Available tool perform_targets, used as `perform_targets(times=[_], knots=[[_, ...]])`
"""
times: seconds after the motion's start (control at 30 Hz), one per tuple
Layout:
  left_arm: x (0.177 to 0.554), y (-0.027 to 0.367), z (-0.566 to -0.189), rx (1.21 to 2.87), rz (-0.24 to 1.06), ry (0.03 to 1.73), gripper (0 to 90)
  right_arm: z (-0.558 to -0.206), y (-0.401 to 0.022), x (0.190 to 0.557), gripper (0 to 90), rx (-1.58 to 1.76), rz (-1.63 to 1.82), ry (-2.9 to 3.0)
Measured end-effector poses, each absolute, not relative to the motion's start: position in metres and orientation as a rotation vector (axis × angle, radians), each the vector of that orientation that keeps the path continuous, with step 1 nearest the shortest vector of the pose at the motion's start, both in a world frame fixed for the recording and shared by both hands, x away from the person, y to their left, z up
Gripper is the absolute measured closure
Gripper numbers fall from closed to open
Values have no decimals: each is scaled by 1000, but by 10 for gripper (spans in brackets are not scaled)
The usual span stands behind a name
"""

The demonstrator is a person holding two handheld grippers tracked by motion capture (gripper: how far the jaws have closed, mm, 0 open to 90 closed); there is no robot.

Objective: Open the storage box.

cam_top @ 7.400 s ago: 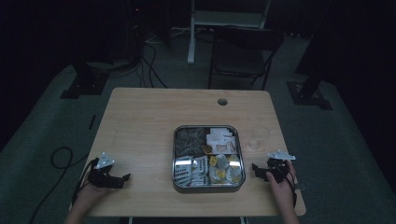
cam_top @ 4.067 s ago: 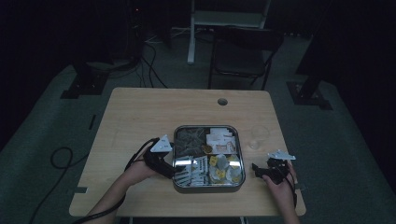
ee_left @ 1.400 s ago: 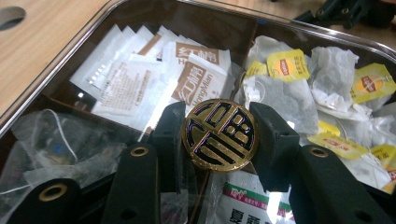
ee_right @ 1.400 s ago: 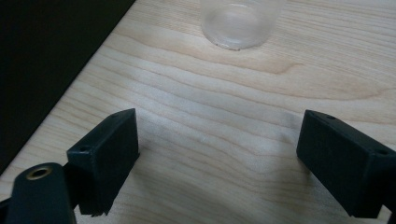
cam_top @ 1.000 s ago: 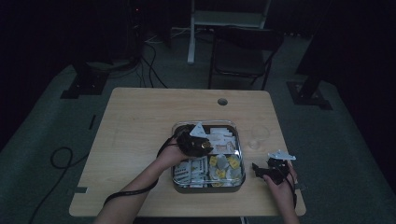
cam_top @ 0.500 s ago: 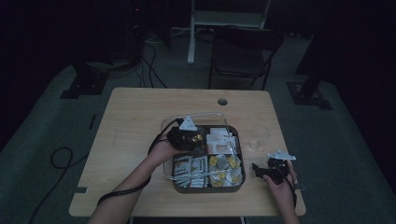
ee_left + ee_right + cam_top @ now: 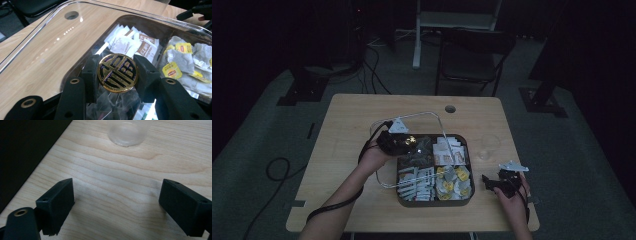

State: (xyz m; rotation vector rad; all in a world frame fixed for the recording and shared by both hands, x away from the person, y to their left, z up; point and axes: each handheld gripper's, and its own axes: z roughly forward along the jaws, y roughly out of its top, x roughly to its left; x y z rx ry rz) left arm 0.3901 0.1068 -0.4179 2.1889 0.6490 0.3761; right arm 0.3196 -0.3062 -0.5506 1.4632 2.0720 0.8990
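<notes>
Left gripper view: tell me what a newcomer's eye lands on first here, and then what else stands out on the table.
The round gold knob of the clear lid stands out first, pinched between the left gripper's jaws, with the lid lifted and tilted above the dark compartment box. Beneath it lie yellow-tagged tea bags and white and brown paper sachets in separate compartments. To the box's right, the right gripper rests open on the wooden table, near a clear glass.

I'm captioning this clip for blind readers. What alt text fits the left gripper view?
Left gripper fingers clamp the round gold knob of a clear lid, held tilted above a dark box of tea bags and paper sachets on a wooden table.
</notes>
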Motion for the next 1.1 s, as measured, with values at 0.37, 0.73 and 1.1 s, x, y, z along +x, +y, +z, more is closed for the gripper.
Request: perform_targets(times=[0.37,0.73,1.1], knots=[[391,138,-414,2164,424,719,596,-551,-306,320,123,1464,899,2072],[388,176,-412,2109,480,819,595,-551,-306,320,123,1462,899,2072],[385,212,-415,2052,549,930,596,-551,-306,320,123,1463,898,2072]])
